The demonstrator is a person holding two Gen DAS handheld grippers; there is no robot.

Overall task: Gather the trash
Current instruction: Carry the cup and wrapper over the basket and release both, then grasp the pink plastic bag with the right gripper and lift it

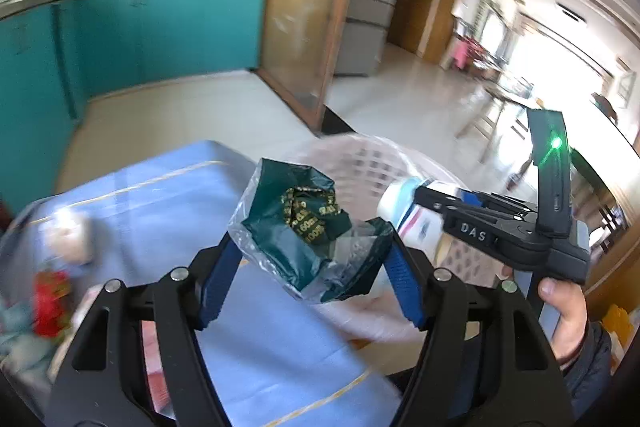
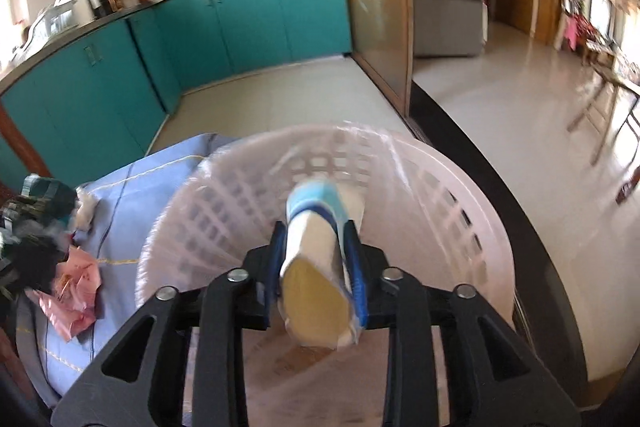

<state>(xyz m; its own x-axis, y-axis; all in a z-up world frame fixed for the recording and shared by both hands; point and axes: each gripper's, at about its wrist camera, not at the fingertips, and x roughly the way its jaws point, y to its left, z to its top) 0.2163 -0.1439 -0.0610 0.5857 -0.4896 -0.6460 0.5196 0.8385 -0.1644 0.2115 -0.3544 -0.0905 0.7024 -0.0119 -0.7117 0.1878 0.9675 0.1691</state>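
Trash first, right between my fingers: in my left gripper [image 1: 312, 259] a crumpled green wrapper [image 1: 298, 223] with gold lettering, wrapped in clear film, sits wedged across the wide gap, both blue pads touching its sides, so I'm pinching it at a broad spread. It hangs above the blue tablecloth [image 1: 168, 195], just at the near rim of the white basket [image 1: 360, 163].

Over on my right gripper [image 2: 316, 267], a white carton [image 2: 316, 267] with a pale-blue band and yellowish bottom stands between the pads, its bottom end towards the camera and its top pointing down into the lined basket [image 2: 440, 195]. Both blue fingers flank it closely; with the blur I cannot tell whether they press on it or have let go. From the left camera that same carton [image 1: 404, 203] pokes out over the basket, my right hand [image 1: 564, 311] wrapped round the handle.

Farther left on the cloth lie pink crumpled paper [image 2: 76, 291] and a dark heap of scraps [image 2: 36, 227]. Beyond, teal cabinets [image 2: 224, 27] curve round a pale tiled floor [image 2: 280, 99].
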